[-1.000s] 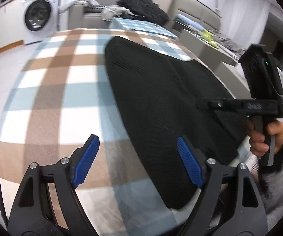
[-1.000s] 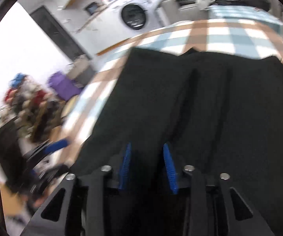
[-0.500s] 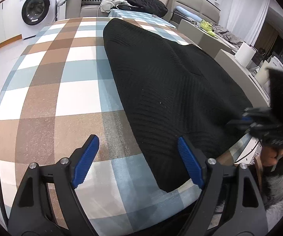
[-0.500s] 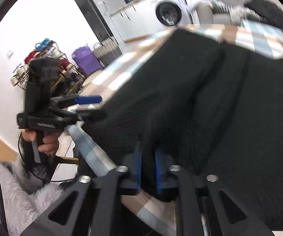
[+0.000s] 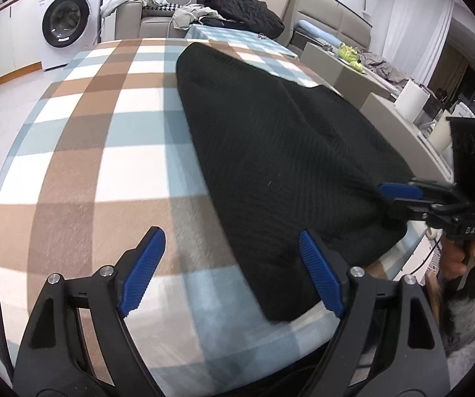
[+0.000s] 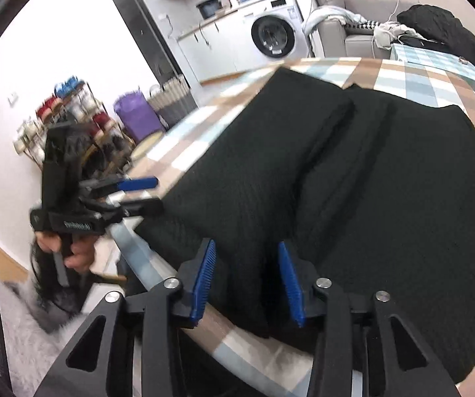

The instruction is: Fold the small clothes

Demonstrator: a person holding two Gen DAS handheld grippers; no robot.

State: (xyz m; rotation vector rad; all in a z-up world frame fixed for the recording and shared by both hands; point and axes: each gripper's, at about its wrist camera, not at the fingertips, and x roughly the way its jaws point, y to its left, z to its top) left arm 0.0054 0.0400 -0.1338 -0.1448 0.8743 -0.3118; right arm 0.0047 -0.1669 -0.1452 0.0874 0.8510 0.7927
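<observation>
In the left wrist view, a black knitted garment is seen spread on a checked tablecloth, its near hem hanging just over the table's front edge. The left gripper is held wide open above the cloth, one pad over bare checks, the other over the garment's near corner – nothing is touched. The right gripper is seen from the side at the garment's right edge, held by a hand.

In the right wrist view, the right gripper is parted about a raised ridge of the knit at the near hem; its jaws have just been opening, and the blue pads are not pressed on the fabric. The left gripper is seen open near the far corner.

For the fold to be made well, both near corners would best be pinched through every layer – a single layer would drag – and lifted level together, so that the hem is kept straight
</observation>
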